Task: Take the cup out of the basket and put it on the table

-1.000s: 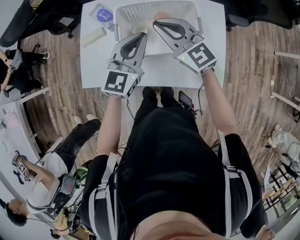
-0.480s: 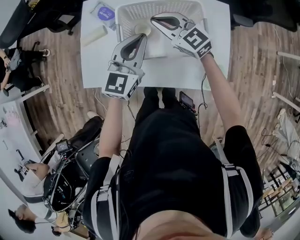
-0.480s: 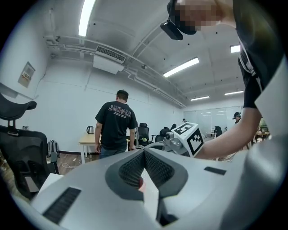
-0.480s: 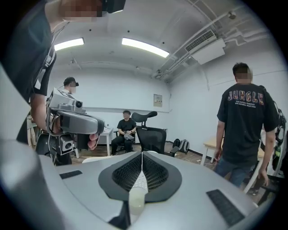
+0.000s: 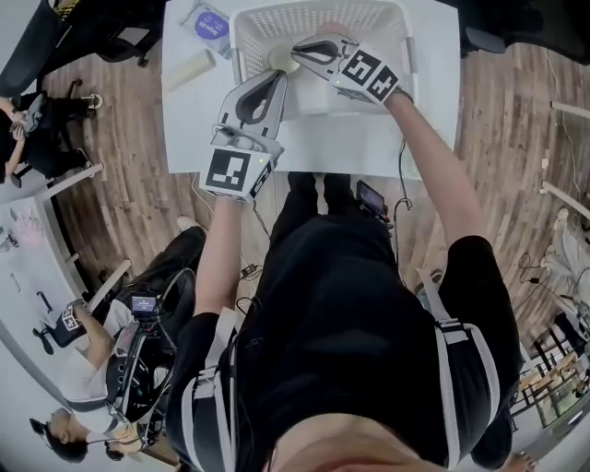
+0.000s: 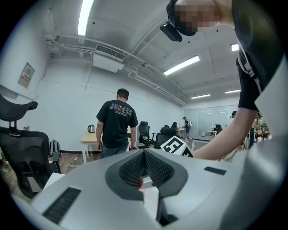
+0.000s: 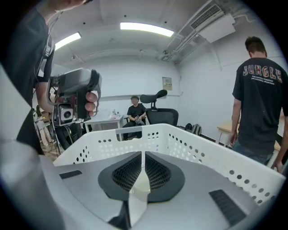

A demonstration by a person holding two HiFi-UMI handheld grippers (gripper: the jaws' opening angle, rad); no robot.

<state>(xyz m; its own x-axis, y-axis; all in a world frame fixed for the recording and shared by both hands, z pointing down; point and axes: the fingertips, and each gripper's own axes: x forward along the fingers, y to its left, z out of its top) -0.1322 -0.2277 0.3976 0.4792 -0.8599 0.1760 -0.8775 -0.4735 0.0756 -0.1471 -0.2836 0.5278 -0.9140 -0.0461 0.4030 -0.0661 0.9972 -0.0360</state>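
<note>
A white perforated basket [image 5: 323, 13] stands at the table's far side. Inside it, near its left wall, sits a pale cream cup [image 5: 279, 58]. My right gripper [image 5: 297, 48] reaches into the basket from the right with its tips just beside the cup; its jaws are shut. In the right gripper view the pads [image 7: 153, 173] meet, with the basket wall [image 7: 193, 146] ahead and a cream patch below them. My left gripper [image 5: 277, 79] hovers over the basket's near left corner, also shut, and its pads [image 6: 155, 168] touch each other.
On the white table [image 5: 369, 147], left of the basket, lie a blue-purple packet [image 5: 210, 25] and a cream roll [image 5: 189, 69]. Office chairs and several people are around the table; a man in a black shirt [image 6: 115, 128] stands beyond it.
My right gripper has dropped and swung left, from over the basket's near edge to deep inside it beside the cup. The left gripper has hardly moved.
</note>
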